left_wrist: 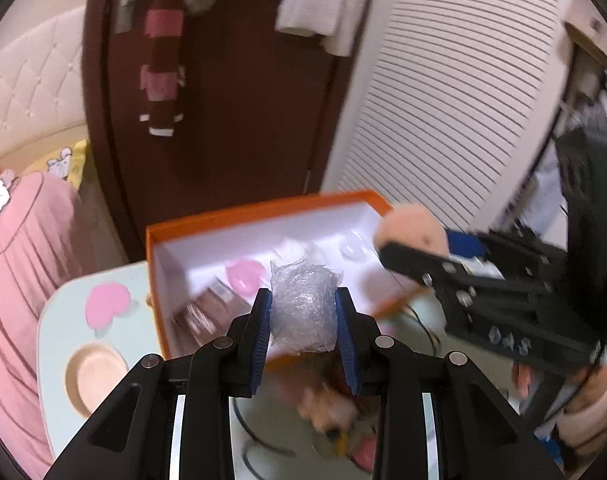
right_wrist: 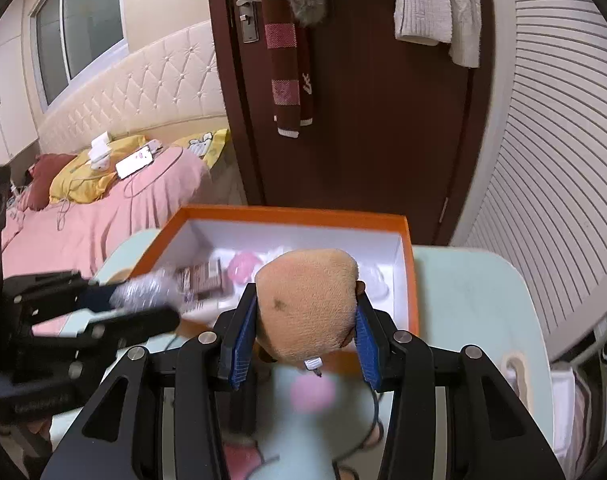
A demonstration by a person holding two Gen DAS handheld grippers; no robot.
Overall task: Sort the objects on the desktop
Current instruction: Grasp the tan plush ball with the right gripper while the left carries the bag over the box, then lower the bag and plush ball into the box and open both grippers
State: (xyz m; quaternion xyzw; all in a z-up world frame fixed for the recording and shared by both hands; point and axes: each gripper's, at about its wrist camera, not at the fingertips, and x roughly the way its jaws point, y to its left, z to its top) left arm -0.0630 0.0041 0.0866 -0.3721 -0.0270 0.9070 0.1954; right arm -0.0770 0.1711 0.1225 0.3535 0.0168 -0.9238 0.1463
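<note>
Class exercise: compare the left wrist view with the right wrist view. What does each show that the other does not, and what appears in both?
Only the left wrist view shows the round tan dish on the table. Only the right wrist view shows the window and the phone on the bed. Both show the orange box, the left claw shut on the plastic wad, and the right claw shut on the tan plush.

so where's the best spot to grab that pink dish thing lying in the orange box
Probably its rim. The pink dish lies low and flat on the floor of the orange box, whose walls block any sideways approach, so come straight down from above and pinch the edge. Both claws are full now; one must drop its load first.
</note>
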